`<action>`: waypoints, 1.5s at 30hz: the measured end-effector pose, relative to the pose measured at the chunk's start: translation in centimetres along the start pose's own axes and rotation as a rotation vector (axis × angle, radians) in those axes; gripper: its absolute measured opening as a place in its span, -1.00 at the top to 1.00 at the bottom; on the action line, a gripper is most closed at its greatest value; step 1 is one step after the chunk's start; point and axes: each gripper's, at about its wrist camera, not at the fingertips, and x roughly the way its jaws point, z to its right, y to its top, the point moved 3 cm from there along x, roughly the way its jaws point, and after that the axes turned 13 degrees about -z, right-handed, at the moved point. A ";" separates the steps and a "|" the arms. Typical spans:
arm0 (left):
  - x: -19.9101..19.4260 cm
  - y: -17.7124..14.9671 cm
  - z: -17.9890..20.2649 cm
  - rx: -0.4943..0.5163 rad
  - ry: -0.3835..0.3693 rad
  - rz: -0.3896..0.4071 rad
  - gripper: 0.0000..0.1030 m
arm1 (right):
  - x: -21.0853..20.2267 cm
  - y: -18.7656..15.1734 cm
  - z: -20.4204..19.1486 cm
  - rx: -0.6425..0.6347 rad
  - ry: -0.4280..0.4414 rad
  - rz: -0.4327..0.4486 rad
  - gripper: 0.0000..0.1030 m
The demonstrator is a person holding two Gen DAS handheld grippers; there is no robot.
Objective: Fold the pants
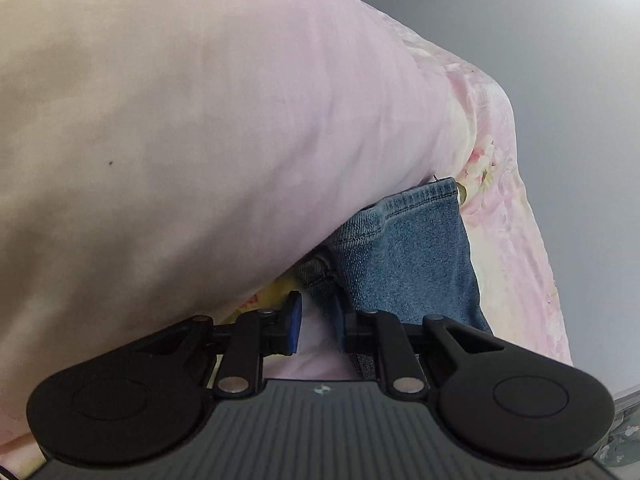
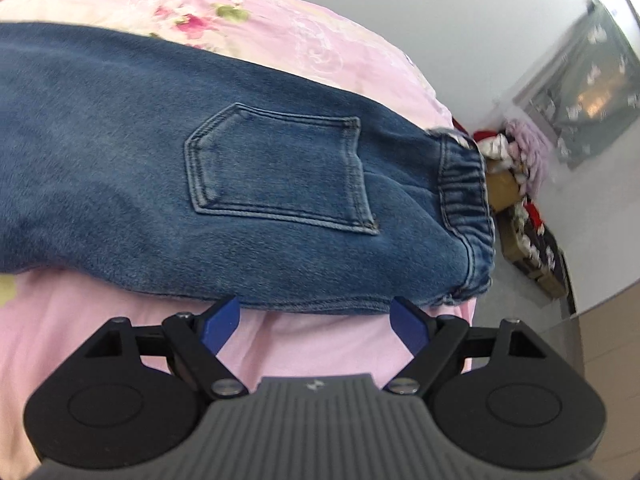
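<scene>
Blue denim pants [image 2: 248, 184] lie flat on a pink bedsheet [image 2: 120, 344], back pocket [image 2: 280, 172] up, elastic waistband [image 2: 468, 196] at the right. My right gripper [image 2: 316, 324] is open and empty, just short of the pants' near edge. In the left wrist view a pant leg end with its hem [image 1: 404, 256] lies partly under a large pale pink pillow [image 1: 200, 120]. My left gripper [image 1: 320, 328] is slightly open; the denim edge lies against its right finger, whose pad is hidden by cloth.
A floral pink bedspread [image 2: 224, 12] covers the bed behind the pants and shows at the right in the left wrist view [image 1: 508, 216]. Past the bed's right edge are a grey floor [image 2: 520, 308], a cardboard box with clothes [image 2: 520, 200], and a white wall.
</scene>
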 end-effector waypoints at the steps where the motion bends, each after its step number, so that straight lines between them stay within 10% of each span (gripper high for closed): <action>1: -0.1 0.1 0.1 -0.005 -0.010 -0.003 0.63 | 0.1 0.0 -0.2 -0.007 -0.001 -0.001 -0.58; 17: 3.3 0.1 1.6 -0.029 0.137 -0.015 0.37 | -0.4 0.6 -0.4 0.024 0.044 0.011 -0.58; 23: 0.4 -0.8 6.1 0.194 0.255 0.080 0.82 | -0.7 0.9 -1.1 0.005 0.046 0.023 -0.58; 31: -1.5 -1.1 12.3 0.576 0.519 0.090 0.82 | -1.5 0.0 -0.7 -0.009 0.057 0.045 -0.58; 37: 3.9 -2.5 11.4 0.638 0.721 0.013 0.80 | -1.4 -0.8 1.2 0.060 0.113 0.001 -0.58; 45: -1.5 -2.0 8.1 0.586 0.561 -0.028 0.21 | -0.8 -1.9 7.9 0.383 0.339 -0.042 -0.64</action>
